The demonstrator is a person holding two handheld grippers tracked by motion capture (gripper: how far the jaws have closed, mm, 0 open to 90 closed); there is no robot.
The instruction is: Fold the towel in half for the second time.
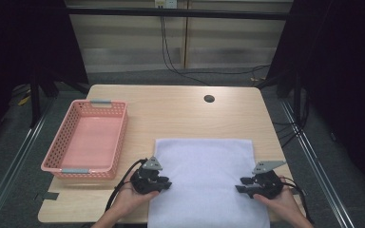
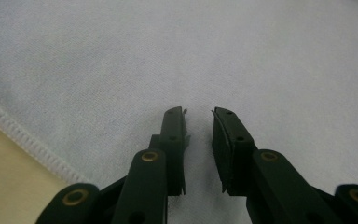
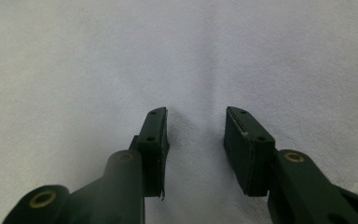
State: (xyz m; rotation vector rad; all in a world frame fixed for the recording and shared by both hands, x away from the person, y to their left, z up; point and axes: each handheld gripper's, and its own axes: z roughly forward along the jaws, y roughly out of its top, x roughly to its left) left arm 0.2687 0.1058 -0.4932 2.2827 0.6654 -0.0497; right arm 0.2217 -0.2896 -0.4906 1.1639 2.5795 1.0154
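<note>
High view: left tool [image 1: 165,183] and right tool [image 1: 241,184], both narrowly parted, empty, over pale towel [image 1: 204,161]; risk—pads may skid, missing fabric.

Your left gripper [image 1: 165,184] and right gripper [image 1: 241,185] were both black — each topped by a grey three-cornered plate, each trailing a black cable. In the gripper views the jaws were matte black bars with brass-ringed pivot holes and small dark screw holes; flat pads lined their inner faces. Your forearms were bare — no sleeves seen.
</note>
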